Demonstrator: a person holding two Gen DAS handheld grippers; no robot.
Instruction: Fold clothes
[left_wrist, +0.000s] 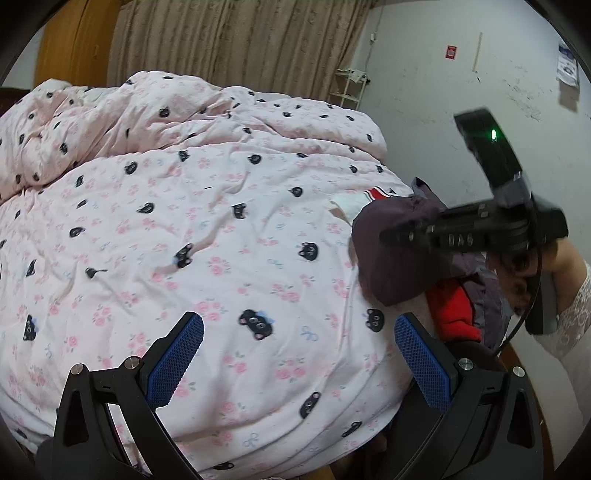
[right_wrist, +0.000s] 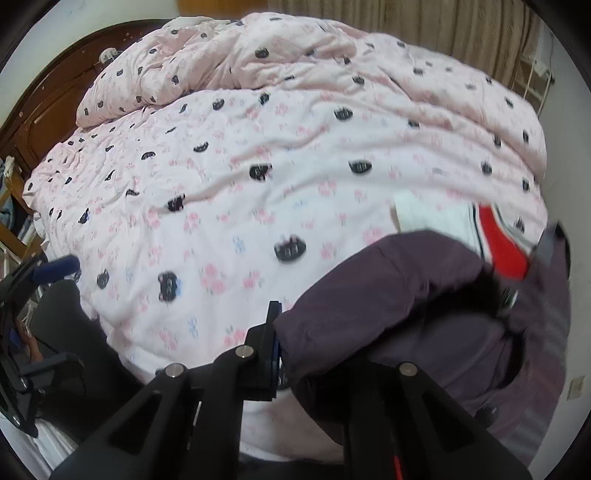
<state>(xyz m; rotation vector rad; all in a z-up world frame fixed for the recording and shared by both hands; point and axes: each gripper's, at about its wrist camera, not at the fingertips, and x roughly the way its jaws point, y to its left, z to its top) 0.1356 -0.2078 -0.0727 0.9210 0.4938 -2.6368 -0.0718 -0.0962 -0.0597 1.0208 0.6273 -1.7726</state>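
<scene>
The right gripper (right_wrist: 282, 354) seems clamped on the purple garment (right_wrist: 388, 295), though blurred; the left gripper (left_wrist: 299, 354) hangs wide apart above the pink duvet (left_wrist: 221, 240). A red garment (left_wrist: 456, 312) lies beneath.

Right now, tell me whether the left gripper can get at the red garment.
Probably yes: the left gripper is open and empty, and the red garment lies just right of it, though the purple garment partly covers it.

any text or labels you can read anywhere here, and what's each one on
"DAS": raised letters on the side of the right gripper, seen from the left wrist view.
Red sign on the wall: too small to read.
Poster on the wall: print too small to read.
Nothing readable on the purple garment or the duvet.
</scene>
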